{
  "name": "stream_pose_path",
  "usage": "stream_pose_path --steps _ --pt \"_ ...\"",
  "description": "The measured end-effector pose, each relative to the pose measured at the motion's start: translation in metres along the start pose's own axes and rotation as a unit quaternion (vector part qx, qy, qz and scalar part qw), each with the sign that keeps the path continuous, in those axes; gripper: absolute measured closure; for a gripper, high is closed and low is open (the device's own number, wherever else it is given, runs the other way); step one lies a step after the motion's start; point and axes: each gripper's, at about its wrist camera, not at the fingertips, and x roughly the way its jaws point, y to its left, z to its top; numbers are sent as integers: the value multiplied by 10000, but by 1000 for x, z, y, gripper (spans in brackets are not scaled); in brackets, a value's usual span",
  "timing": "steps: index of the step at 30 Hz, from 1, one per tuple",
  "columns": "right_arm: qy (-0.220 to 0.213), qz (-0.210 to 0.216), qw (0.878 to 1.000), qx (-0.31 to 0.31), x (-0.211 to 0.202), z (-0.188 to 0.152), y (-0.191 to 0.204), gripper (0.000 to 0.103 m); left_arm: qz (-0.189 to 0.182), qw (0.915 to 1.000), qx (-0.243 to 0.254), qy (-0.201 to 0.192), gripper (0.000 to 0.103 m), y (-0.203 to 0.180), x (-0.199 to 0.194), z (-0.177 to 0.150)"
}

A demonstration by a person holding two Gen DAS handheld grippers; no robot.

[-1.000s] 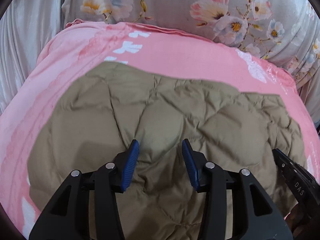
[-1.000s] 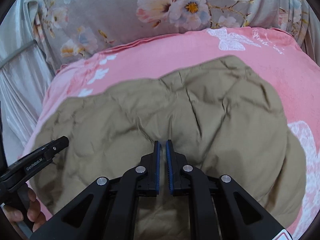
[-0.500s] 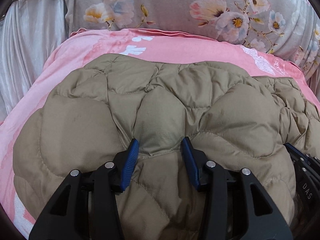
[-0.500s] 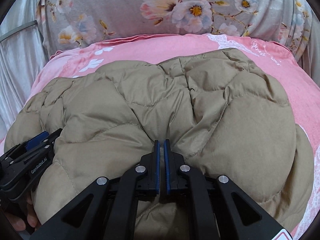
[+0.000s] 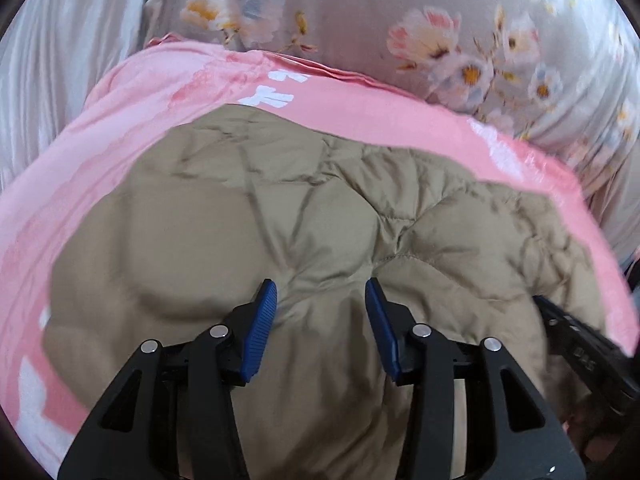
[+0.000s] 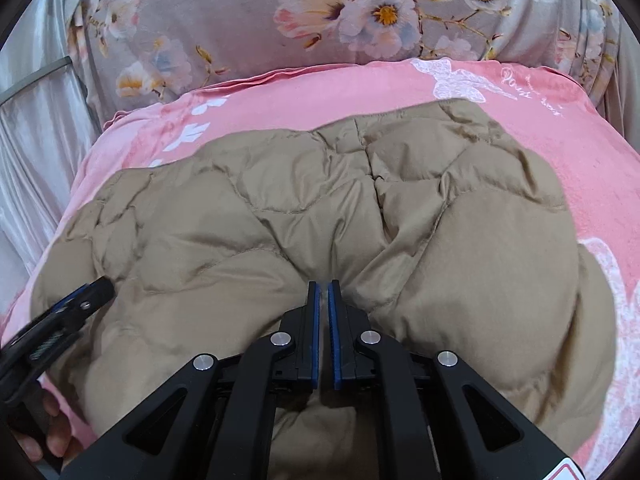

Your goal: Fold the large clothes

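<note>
A tan quilted puffer jacket [image 5: 248, 216] lies in a folded bundle on a pink bed sheet [image 5: 120, 128]; it also shows in the right wrist view [image 6: 280, 220]. My left gripper [image 5: 321, 292] is open, its blue pads spread just above the jacket's near part. My right gripper [image 6: 324, 290] is shut, pads almost touching, over the jacket's near edge; whether fabric is pinched between them cannot be seen. The right gripper shows at the right edge of the left wrist view [image 5: 580, 344], and the left gripper shows at the left edge of the right wrist view [image 6: 76, 304].
A grey floral pillow [image 6: 320, 16] lies behind the sheet. Pale satin curtains [image 5: 52, 52] hang at the left. The pink sheet [image 6: 580, 152] carries white butterfly prints.
Both cameras dipped close to the jacket half a second ago and have since pulled back up. The jacket looks flatter. Jaw openings are unchanged.
</note>
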Motion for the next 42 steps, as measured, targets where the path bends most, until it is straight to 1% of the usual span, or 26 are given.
stream_pose_path --steps 1,3,5,6,7,9,11,13,14,16,18,19,20,21,22,23,25,26,27,29,30,33,34,36,40,42 --pt "-32 72 10000 46 -5 2 2 95 -75 9998 -179 16 44 11 -10 0" --pt "-105 296 9994 141 -16 11 13 95 -70 9972 -741 -78 31 44 -35 -1" --pt "-158 421 9990 82 -22 19 26 95 -51 9926 -1205 -164 27 75 -51 -4" --pt "-180 481 9987 41 -22 23 33 95 68 9896 -1430 -124 22 91 -55 -6" --pt "-175 524 9985 -26 -20 26 43 95 128 9871 -1594 -79 21 103 -56 -8" --pt "-98 622 9980 -68 -15 29 54 95 76 9792 -2023 130 21 131 -51 -15" --pt "47 674 9976 -165 -5 28 69 95 -111 9684 -2464 367 21 154 -41 -24" --pt "170 656 9973 -288 6 24 79 95 -473 9561 -2846 512 20 167 -30 -30" --pt "249 578 9974 -356 12 21 84 95 -520 9543 -2906 458 18 168 -31 -32" --pt "336 442 9975 -439 22 15 89 95 -773 9537 -2880 382 14 163 -31 -30" --pt "362 395 9975 -467 30 9 89 95 -1241 9448 -2987 520 13 158 -19 -28" --pt "371 385 9973 -498 32 7 89 95 -1280 9427 -3032 551 13 156 -15 -26" --pt "372 378 9972 -534 35 5 90 95 -1215 9442 -3017 522 13 152 -12 -24" --pt "373 381 9971 -545 36 4 89 95 -1211 9460 -2965 506 16 148 -11 -21" --pt "375 387 9970 -551 38 3 88 95 -1233 9468 -2933 480 28 144 -12 -19" --pt "373 408 9970 -538 39 2 87 96 -1240 9488 -2865 482 33 139 -14 -15" --pt "365 452 9971 -498 42 1 85 96 -1084 9592 -2580 406 56 127 -23 -6" --pt "360 475 9971 -469 43 0 83 97 -1013 9673 -2309 262 64 117 -35 2" --pt "368 518 9971 -409 46 0 81 97 -1060 9705 -2161 156 73 111 -43 8" --pt "395 565 9970 -350 47 1 79 98 -1252 9737 -1902 -21 82 98 -61 21" --pt "417 596 9968 -346 48 2 78 98 -1337 9757 -1730 -114 85 87 -71 28" --pt "588 733 9952 -266 43 7 73 99 -1404 9803 -1359 -271 87 60 -90 43" --pt "679 784 9946 -101 34 10 66 98 -1393 9822 -1222 -319 87 51 -95 49" --pt "687 1080 9916 158 4 8 48 95 -1376 9847 -999 -380 88 38 -104 58" --pt "727 1321 9880 345 -43 -15 14 95 -1444 9859 -736 -408 88 13 -112 69" --pt "817 1366 9864 421 -49 -29 6 95 -1465 9868 -547 -430 88 -5 -118 71"
